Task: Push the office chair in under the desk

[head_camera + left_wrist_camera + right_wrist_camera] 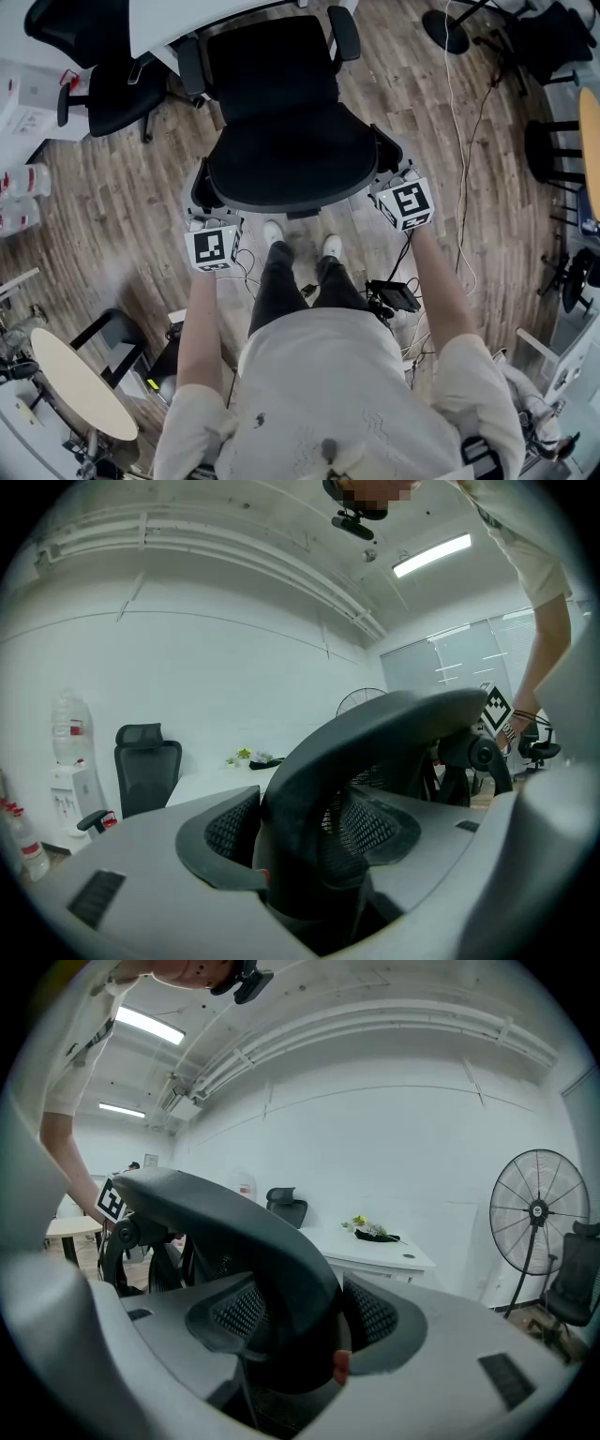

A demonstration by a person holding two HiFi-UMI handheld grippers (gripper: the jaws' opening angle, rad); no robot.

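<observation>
The black office chair stands in front of me on the wood floor, its seat toward the white desk at the top of the head view. Both hands grip the curved top rim of its backrest. My left gripper is shut on the rim's left end, and my right gripper is shut on its right end. In the left gripper view the backrest rim passes between the mesh pads. The right gripper view shows the same rim clamped between the pads, with the desk beyond.
A second black chair stands left of the desk, with water bottles further left. Cables run over the floor on the right. A round table is behind me on the left. A standing fan is by the wall.
</observation>
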